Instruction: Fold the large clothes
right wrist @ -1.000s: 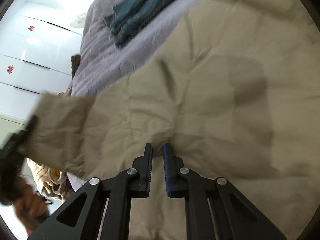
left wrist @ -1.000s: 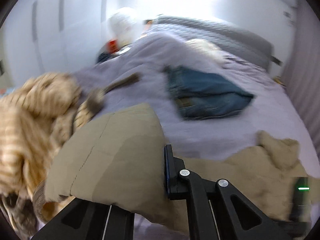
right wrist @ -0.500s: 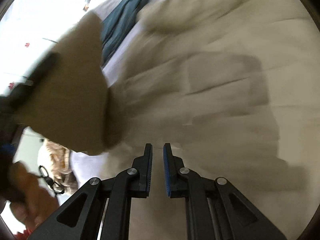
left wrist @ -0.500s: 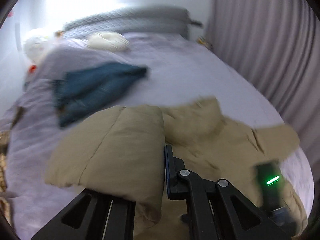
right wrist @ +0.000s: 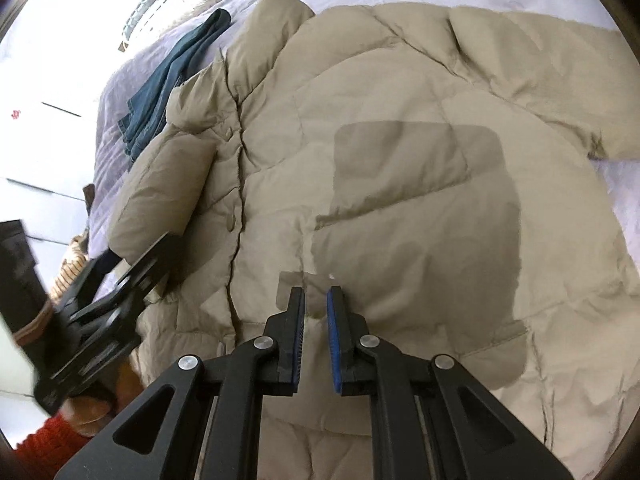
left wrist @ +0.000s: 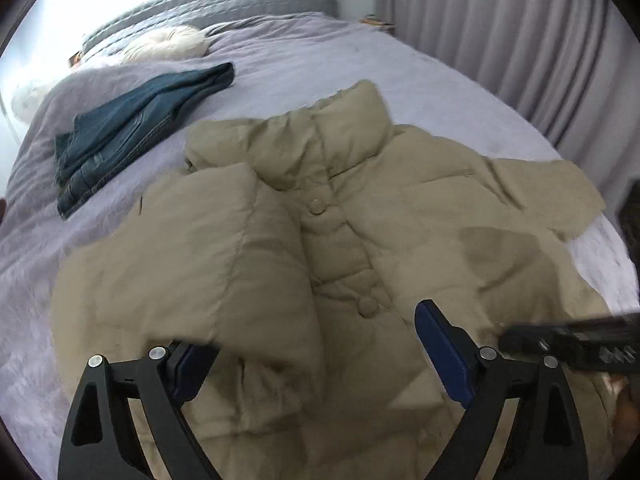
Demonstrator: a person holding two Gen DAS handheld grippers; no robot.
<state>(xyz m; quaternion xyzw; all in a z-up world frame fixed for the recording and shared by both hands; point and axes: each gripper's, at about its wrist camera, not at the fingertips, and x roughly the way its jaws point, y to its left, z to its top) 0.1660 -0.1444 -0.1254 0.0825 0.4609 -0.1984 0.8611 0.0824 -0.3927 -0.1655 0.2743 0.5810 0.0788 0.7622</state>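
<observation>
On the far left of the bed (left wrist: pixel 328 56), a folded pair of jeans (left wrist: pixel 132 128) lies well apart from the work. Next comes the task's garment, a tan puffer jacket (left wrist: pixel 400 216), spread front-up across the mattress with its collar toward the headboard. Its 1 folded sleeve (left wrist: pixel 208 256) now lies over the chest, just beside the button placket.

The left gripper (left wrist: pixel 316 356) is opening: its jaws stand wide apart with the sleeve's cuff lying loose between them, no pad pressing on it. Judging from this, the sleeve fold is being released. To do it well, the hand should lift clear straight upward so the puffy cuff does not drag or spring back off the placket.

Further right, the right gripper (right wrist: pixel 316 340) hovers over the jacket's front panel, its jaws only narrowly apart and opening, with nothing between them. The other sleeve (right wrist: pixel 540 68) lies outstretched at the far right; it looks like the next piece to bring inward.
</observation>
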